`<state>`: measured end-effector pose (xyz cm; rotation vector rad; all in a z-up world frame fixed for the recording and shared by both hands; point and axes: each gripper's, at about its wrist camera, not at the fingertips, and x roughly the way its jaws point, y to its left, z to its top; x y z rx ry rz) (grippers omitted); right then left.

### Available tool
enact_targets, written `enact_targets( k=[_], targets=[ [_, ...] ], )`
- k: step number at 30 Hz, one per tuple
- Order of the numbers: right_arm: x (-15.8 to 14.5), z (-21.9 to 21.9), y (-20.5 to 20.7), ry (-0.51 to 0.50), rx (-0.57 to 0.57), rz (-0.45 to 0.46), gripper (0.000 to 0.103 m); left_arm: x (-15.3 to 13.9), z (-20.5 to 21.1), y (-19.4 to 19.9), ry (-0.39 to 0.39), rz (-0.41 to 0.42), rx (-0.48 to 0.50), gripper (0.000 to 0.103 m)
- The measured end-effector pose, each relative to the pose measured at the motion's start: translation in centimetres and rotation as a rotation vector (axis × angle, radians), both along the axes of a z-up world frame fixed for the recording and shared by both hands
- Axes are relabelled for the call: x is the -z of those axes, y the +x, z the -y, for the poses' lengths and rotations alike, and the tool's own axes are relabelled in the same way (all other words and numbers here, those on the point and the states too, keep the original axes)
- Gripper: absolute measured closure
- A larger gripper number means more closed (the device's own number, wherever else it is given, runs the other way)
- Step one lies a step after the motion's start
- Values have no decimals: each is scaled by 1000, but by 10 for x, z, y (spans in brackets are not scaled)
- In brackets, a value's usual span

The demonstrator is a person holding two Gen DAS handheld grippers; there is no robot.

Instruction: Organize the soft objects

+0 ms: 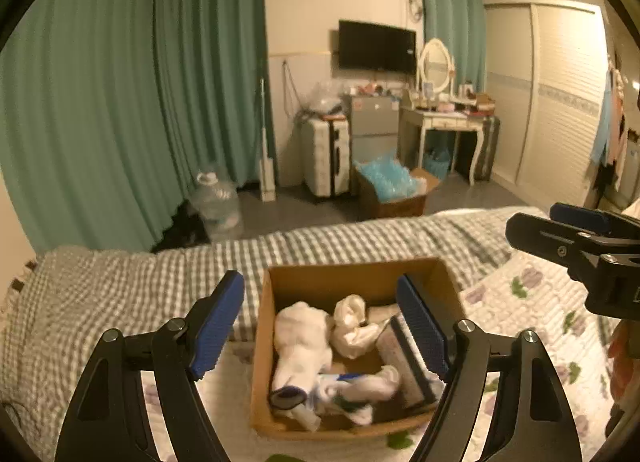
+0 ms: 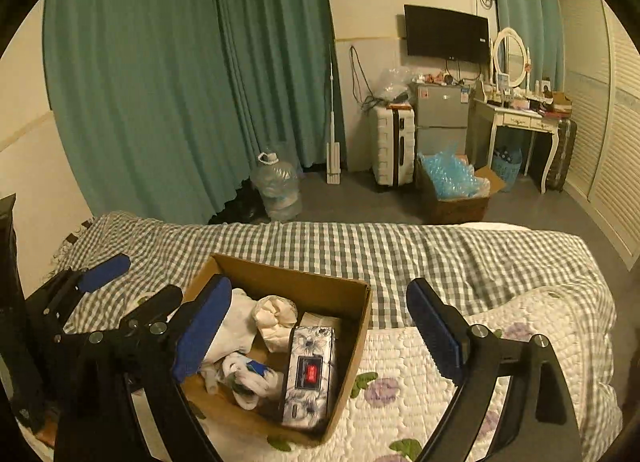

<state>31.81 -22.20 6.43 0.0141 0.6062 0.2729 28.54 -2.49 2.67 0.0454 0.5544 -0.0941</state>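
An open cardboard box (image 1: 352, 274) sits on the bed and also shows in the right wrist view (image 2: 352, 346). Inside lie white socks (image 1: 300, 342), a cream bundle (image 1: 352, 322), a rolled blue-and-white sock (image 1: 360, 386) and a floral tissue pack (image 2: 310, 374), which also shows in the left wrist view (image 1: 404, 362). My left gripper (image 1: 320, 326) is open and empty, hovering above the box. My right gripper (image 2: 316, 326) is open and empty, over the box's right side. Each gripper shows in the other's view: the right (image 1: 560, 230), the left (image 2: 104, 274).
The bed has a grey checked sheet (image 2: 400, 254) and a white floral quilt (image 2: 500, 342). Beyond it are green curtains (image 1: 120, 102), a water jug (image 1: 216, 198), a suitcase (image 1: 326, 158), a box of blue plastic (image 1: 392, 186), a dressing table (image 1: 444, 122) and a wardrobe (image 1: 560, 102).
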Motion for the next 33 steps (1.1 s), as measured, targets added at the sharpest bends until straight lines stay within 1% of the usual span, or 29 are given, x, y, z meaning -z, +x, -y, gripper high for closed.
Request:
enact_targets(
  k=[3, 4, 5, 6, 7, 8, 9, 10, 11, 13, 15, 17, 20, 22, 25, 28, 30, 33],
  targets=[
    [-23, 5, -22, 4, 6, 35, 14, -22, 2, -22, 8, 41, -5, 24],
    [-32, 5, -29, 8, 8, 50, 13, -34, 3, -33, 14, 69, -12, 24],
    [-42, 8, -37, 13, 7, 63, 12, -43, 3, -42, 15, 92, -14, 24],
    [-53, 9, -47, 17, 7, 82, 8, -55, 3, -54, 12, 121, -15, 24],
    [-67, 11, -61, 19, 9, 114, 6, -72, 2, -71, 7, 161, -17, 24],
    [-78, 11, -73, 19, 8, 144, 6, -80, 1, -78, 11, 182, -23, 23],
    [-93, 11, -90, 16, 4, 189, 4, -92, 1, -92, 18, 218, -38, 21],
    [-103, 11, -101, 14, 1, 217, 3, -107, 2, -109, 19, 264, -54, 8],
    [-115, 10, -117, 12, -3, 257, 3, -116, 1, -121, 14, 295, -62, 5],
    [-136, 8, -147, -2, -8, 327, 2, -137, -3, -148, -6, 347, -61, 5],
    [-150, 5, -173, -17, -15, 381, 2, -152, -6, -177, -14, 408, -68, 5],
    [-163, 1, -199, -29, -22, 432, 2, -161, -8, -197, -10, 450, -73, 4],
    [-171, -4, -233, -45, -17, 485, 1, -169, -11, -230, 5, 508, -84, 4],
    [-172, -7, -255, -54, -8, 528, 1, -171, -14, -245, 7, 536, -86, 4],
    [-165, -7, -277, -53, 9, 555, 1, -168, -20, -263, 23, 562, -103, 4],
    [-153, -3, -288, -8, -10, 547, 1, -155, -28, -277, 21, 576, -141, 4],
    [-143, -3, -292, -8, -30, 534, 1, -143, -32, -279, 13, 562, -147, 4],
    [-118, -4, -295, -20, -52, 534, 1, -120, -37, -284, 14, 557, -169, 4]
  ],
)
